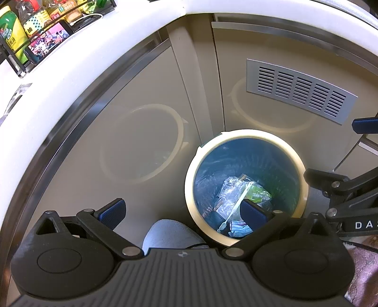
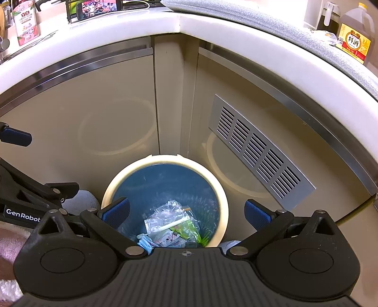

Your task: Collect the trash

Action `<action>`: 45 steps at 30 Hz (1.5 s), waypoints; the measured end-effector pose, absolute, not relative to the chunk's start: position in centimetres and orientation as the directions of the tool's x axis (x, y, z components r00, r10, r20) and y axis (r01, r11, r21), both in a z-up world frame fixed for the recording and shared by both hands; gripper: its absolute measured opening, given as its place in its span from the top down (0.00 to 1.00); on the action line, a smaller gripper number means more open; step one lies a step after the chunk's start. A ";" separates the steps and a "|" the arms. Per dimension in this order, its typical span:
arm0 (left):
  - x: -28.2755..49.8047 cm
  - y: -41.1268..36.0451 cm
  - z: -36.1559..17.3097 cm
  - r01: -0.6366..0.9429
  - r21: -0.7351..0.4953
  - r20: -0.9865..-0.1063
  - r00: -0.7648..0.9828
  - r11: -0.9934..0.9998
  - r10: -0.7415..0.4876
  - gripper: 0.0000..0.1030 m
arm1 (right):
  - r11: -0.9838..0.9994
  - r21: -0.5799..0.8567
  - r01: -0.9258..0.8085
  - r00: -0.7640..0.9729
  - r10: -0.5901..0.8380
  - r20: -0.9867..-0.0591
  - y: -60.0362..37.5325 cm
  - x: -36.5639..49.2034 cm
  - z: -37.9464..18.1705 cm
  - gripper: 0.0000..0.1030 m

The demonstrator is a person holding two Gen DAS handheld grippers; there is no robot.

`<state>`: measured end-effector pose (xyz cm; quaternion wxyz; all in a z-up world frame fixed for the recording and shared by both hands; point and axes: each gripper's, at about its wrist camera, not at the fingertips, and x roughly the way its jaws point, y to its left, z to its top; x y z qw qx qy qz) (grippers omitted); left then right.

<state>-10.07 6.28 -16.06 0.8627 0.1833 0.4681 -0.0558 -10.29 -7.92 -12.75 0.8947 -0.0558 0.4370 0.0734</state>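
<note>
Left gripper (image 1: 183,212): spread wide, empty, above near rim of bin.
Right gripper (image 2: 186,212): spread wide, empty, over bin mouth.
Bin (image 2: 224,212): cream rim, blue liner, in cabinet corner.
Trash (image 2: 170,226): wrappers, white stick, on bin bottom.
Judged: drops done; lift straight up, clear of rim, avoid snagging liner.
Counter (image 2: 165,21): bottles beyond.

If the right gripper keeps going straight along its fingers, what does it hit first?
Probably the trash inside the bin: the open right gripper points down into its mouth, at the clear plastic wrapper on top of the pile. Nothing shows in between, though the depth is hard to judge.
</note>
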 end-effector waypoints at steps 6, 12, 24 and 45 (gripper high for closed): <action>-10.0 6.4 -16.0 0.257 0.263 -0.826 0.558 0.930 0.079 0.00 | 0.981 -0.041 -0.191 0.603 0.085 -0.793 -7.8 -10.2 -12.9 0.00; -10.0 6.4 -15.8 0.243 0.272 -0.817 0.570 0.931 0.090 0.00 | 0.978 -0.044 -0.202 0.604 0.089 -0.792 -7.8 -10.3 -12.9 0.00; -10.2 6.8 -15.0 0.239 0.268 -0.791 0.608 0.933 0.071 0.00 | 0.978 -0.042 -0.204 0.601 0.091 -0.794 -7.8 -10.3 -12.9 0.00; -9.9 7.0 -14.5 0.203 0.294 -0.768 0.632 0.934 0.105 0.00 | 0.981 -0.040 -0.189 0.674 0.100 -0.732 -8.4 -11.1 -11.7 0.00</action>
